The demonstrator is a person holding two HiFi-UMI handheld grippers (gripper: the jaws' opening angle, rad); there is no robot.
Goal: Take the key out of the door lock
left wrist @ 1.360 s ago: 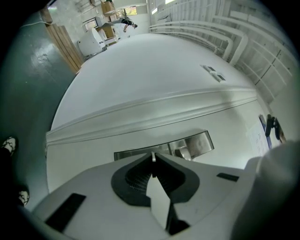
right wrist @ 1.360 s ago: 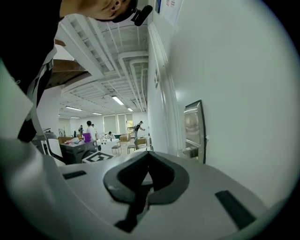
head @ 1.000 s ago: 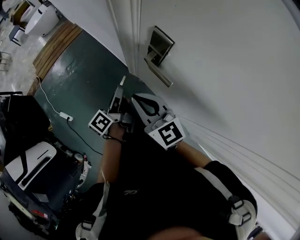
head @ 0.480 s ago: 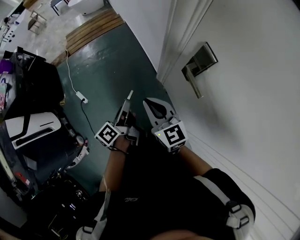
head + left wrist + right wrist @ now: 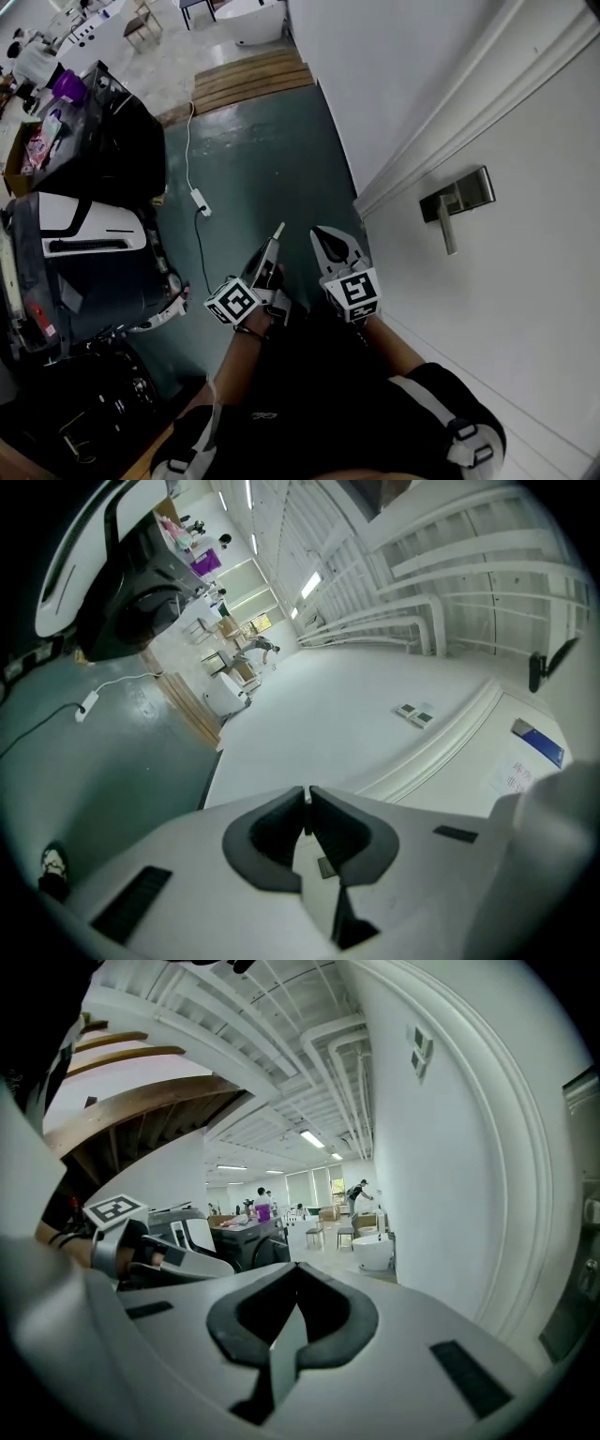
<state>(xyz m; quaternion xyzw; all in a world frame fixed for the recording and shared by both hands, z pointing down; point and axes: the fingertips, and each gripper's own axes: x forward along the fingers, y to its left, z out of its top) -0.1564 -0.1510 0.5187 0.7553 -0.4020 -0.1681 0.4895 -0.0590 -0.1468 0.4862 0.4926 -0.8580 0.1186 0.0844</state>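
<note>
The white door (image 5: 525, 309) fills the right of the head view, with its metal handle and lock plate (image 5: 457, 199) well right of both grippers. I see no key in any view. My left gripper (image 5: 278, 231) and right gripper (image 5: 324, 233) hang side by side over the green floor (image 5: 253, 159), pointing away from me. The left gripper (image 5: 307, 795) is shut with nothing showing between its pads. The right gripper (image 5: 296, 1268) is shut too and holds nothing. In the right gripper view the lock plate (image 5: 583, 1269) shows at the far right edge and the left gripper (image 5: 150, 1252) at the left.
A black-and-white machine (image 5: 80, 239) and dark bags stand at the left. A white cable with a power strip (image 5: 198, 201) lies on the floor. Wooden boards (image 5: 248, 77) and a white tub (image 5: 248, 21) lie farther off. The moulded door frame (image 5: 450, 141) runs beside the door.
The head view has swung: the door handle slid from upper centre to the right. Both grippers moved lower in the view, still side by side and shut.
</note>
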